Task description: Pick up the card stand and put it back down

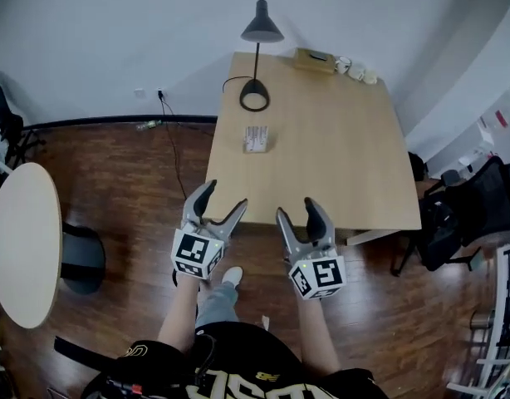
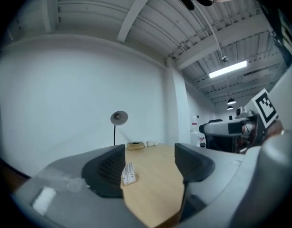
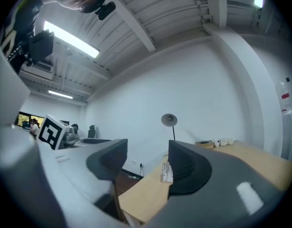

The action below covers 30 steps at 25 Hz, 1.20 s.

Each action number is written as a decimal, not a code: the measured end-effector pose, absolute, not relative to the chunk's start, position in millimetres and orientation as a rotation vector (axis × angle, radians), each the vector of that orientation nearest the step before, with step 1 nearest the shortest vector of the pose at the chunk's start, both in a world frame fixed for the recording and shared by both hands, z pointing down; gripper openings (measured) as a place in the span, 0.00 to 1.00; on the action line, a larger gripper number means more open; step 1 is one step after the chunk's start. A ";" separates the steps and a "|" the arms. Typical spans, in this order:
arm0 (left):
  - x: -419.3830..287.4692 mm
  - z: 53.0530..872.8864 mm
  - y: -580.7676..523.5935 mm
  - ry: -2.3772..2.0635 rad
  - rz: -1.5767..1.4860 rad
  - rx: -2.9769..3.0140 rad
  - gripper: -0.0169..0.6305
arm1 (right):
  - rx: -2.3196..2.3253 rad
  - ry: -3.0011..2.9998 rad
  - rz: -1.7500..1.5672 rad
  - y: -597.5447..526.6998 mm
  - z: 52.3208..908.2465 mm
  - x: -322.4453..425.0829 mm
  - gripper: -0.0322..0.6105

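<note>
While both grippers pointed level at the near edge of the table (image 1: 346, 181), neither held anything. The left gripper (image 1: 225, 196) had its jaws standing apart, and its own view showed only bare tabletop in the gap between them. The right gripper (image 1: 296, 209) likewise kept a clear gap between its jaws, with nothing caught in it. The two hung side by side, close but not touching, above the dark wooden floor (image 1: 139, 181) and the person's shoe (image 1: 232, 276).

The card stand (image 1: 256, 139) stood on the tabletop well ahead of the jaws, toward the table's left side in the head view and apart from both grippers. In each gripper view it showed just beside one jaw's inner edge, far off on the wood.

Beyond it, near the far edge, stood a black desk lamp (image 1: 262, 27) with its round base on the table. A tan box (image 1: 313, 59) and a few white cups (image 1: 356, 71) sat toward the far right corner. Off to the left stood a pale round table (image 1: 22, 239), and to the right a black office chair (image 1: 479, 206).
</note>
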<state>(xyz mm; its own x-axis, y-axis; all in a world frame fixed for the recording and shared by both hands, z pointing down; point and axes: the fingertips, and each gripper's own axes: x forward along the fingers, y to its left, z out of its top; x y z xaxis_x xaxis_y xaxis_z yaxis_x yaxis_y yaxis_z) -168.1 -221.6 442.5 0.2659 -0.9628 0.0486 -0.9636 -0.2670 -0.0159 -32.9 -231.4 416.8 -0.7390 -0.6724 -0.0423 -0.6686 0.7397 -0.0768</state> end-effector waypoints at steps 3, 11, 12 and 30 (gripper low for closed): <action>-115.9 431.2 -149.0 -1.878 0.084 2.527 0.53 | -1.079 2.837 -0.130 -166.3 418.2 1.7 0.48; -43.2 387.4 -47.4 -1.901 0.147 2.608 0.50 | -1.214 2.875 -0.103 -78.9 393.8 66.0 0.48; -44.5 377.0 -42.3 -1.932 0.107 2.598 0.50 | -1.245 2.868 -0.055 -74.4 383.6 72.6 0.48; -153.4 364.2 70.8 -2.234 0.077 2.453 0.43 | -1.344 2.819 0.080 -2.3 360.7 -12.8 0.48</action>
